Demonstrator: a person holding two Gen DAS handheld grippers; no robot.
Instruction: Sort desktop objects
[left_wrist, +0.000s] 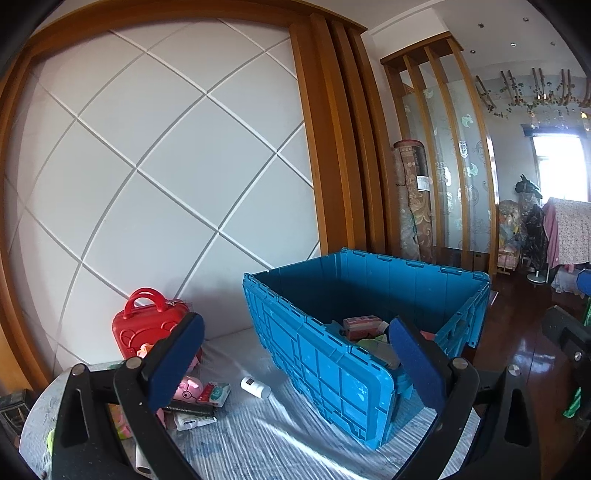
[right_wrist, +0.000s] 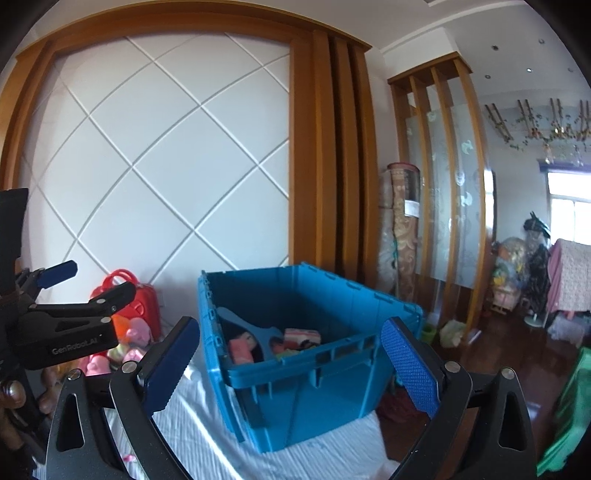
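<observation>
1. Far to the left of the left gripper, beyond its left finger, a red toy case with a handle stands upright against the white panelled wall
2. Just ahead of that same finger, low on the striped table cover, lies a heap of small things: a pink pig toy, a green and red packet and a black flat item whose kind I cannot tell
3. Between the two fingers and slightly ahead, a small white bottle lies on its side, apart from the heap and near the crate wall
4. The left gripper is spread wide with nothing between its blue pads
5. Ahead and to the right of it, the blue crate sits open on the table, with a red and white box and other blurred items inside
6. In the right wrist view, the right gripper is likewise spread wide and empty, with the crate directly ahead between its fingers
7. A blue scoop-shaped piece leans inside the crate beside pink items
</observation>
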